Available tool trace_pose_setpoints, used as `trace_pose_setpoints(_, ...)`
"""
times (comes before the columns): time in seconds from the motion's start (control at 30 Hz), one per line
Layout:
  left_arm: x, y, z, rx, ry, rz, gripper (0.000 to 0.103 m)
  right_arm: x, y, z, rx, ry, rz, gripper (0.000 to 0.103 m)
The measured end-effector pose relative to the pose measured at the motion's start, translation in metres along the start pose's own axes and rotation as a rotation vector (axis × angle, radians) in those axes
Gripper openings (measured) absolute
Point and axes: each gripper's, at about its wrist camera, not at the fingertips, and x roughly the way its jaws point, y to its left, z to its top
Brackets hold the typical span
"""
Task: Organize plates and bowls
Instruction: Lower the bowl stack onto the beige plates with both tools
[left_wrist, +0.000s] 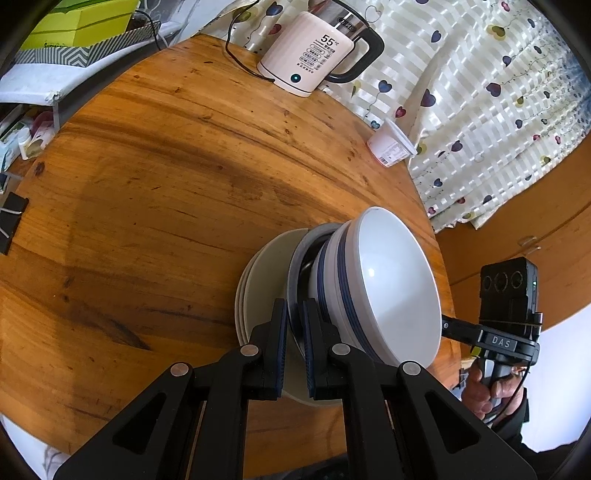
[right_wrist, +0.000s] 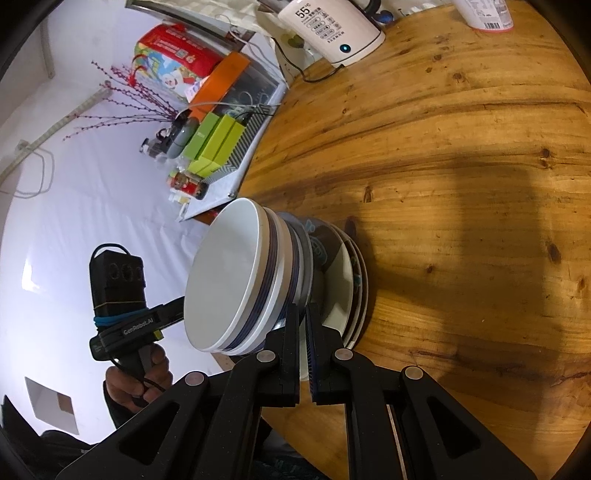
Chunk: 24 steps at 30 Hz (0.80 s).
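Both the left gripper (left_wrist: 294, 314) and right gripper (right_wrist: 303, 317) clamp opposite rims of the cream ceramic plates (left_wrist: 258, 273) carrying stacked blue-banded white bowls (left_wrist: 391, 288) over the round wooden table (left_wrist: 147, 184).

The white kettle (left_wrist: 306, 51) says "55°C". The right gripper (left_wrist: 508, 325) says "DAS". The left gripper (right_wrist: 122, 314) says "GenRobot.AI".

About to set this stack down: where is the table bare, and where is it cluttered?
Bare wood table runs wide between the stack of plates and bowls and the kettle. Crowded only at the rim: kettle and cord, the plastic cup by the curtain, and the boxes off the table's side.
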Motion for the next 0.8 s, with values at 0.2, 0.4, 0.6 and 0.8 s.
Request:
trace_pose_setpoints(0.2,0.001,-0.002,0.000,-0.003,-0.009,0.011,0.007,0.002,0.001,0.001,-0.013,0.003,-0.011,0.007)
trace_pose_setpoints(0.4,0.001,-0.002,-0.002,-0.005,-0.026,0.014,0.007,0.001,0.005,0.000,-0.034,0.003,-0.028,0.007)
trace_pose_setpoints(0.6,-0.003,-0.005,-0.004,0.001,-0.049,0.030,0.007,-0.006,0.008,-0.003,-0.058,-0.012,-0.051,0.007)
trace_pose_setpoints(0.8,-0.011,-0.008,-0.008,0.020,-0.086,0.061,0.010,-0.014,0.012,-0.009,-0.082,-0.038,-0.080,0.013)
